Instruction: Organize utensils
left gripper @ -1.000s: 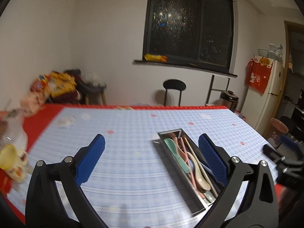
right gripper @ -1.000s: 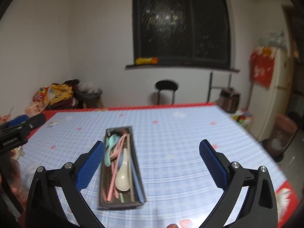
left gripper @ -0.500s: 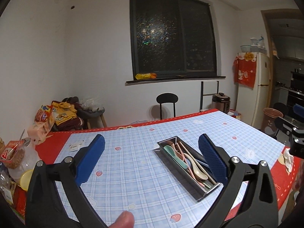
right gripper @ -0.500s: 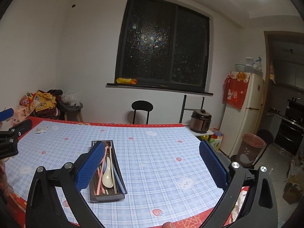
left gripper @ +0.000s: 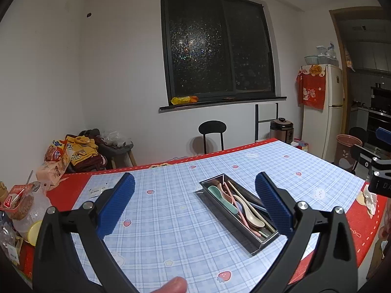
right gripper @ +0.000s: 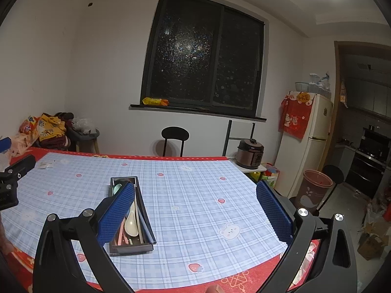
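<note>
My left tongs [left gripper: 194, 201] gape wide and hold nothing, hovering above the counter [left gripper: 171, 219] with its blue plaid cloth. My right tongs [right gripper: 195, 211] are equally wide and empty. The long dark metal tray [left gripper: 238, 211] lies on the counter between them, holding a mint green spoon [left gripper: 221, 196], a cream spoon [left gripper: 251, 216], pink utensils and chopsticks.

The right tongs [right gripper: 195, 210] gape empty above the table [right gripper: 195, 195], utensil tray [right gripper: 144, 219] behind one pad.
</note>
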A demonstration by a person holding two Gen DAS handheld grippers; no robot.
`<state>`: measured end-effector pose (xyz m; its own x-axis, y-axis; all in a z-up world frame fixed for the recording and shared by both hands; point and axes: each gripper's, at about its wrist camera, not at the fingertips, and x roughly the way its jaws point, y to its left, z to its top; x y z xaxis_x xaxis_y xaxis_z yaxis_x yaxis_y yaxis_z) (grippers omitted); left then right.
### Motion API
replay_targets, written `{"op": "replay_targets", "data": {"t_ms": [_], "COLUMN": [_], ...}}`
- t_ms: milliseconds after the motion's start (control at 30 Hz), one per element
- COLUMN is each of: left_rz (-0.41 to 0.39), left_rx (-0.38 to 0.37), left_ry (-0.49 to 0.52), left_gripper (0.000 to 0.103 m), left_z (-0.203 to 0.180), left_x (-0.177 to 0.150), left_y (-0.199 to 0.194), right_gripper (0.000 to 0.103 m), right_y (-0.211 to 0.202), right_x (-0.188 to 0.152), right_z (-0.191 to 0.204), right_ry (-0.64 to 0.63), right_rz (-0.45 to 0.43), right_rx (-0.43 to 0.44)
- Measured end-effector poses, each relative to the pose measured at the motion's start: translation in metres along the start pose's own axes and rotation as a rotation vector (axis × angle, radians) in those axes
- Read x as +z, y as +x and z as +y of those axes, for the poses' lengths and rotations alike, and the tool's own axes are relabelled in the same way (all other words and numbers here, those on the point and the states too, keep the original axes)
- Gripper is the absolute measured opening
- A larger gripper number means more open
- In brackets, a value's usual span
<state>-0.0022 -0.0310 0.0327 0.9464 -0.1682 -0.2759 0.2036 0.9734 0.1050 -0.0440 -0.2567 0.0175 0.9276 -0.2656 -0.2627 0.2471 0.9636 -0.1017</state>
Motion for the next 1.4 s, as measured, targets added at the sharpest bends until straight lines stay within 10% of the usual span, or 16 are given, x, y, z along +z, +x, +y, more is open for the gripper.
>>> {"op": "replay_targets", "data": {"t_ms": [1400], "left_rz": [0.036], "left_rx": [0.003], "left_ry": [0.004], "left_gripper": [0.097], "left_z": [0.000], "left_x": [-0.011], "left_y": [0.012], "right_gripper": [0.097], "right_y": [0.015], "right_x": [-0.007], "right_z": [-0.005], "right_ry": [0.002], "right_rz": [0.050], "right_rx": [-0.018]}}
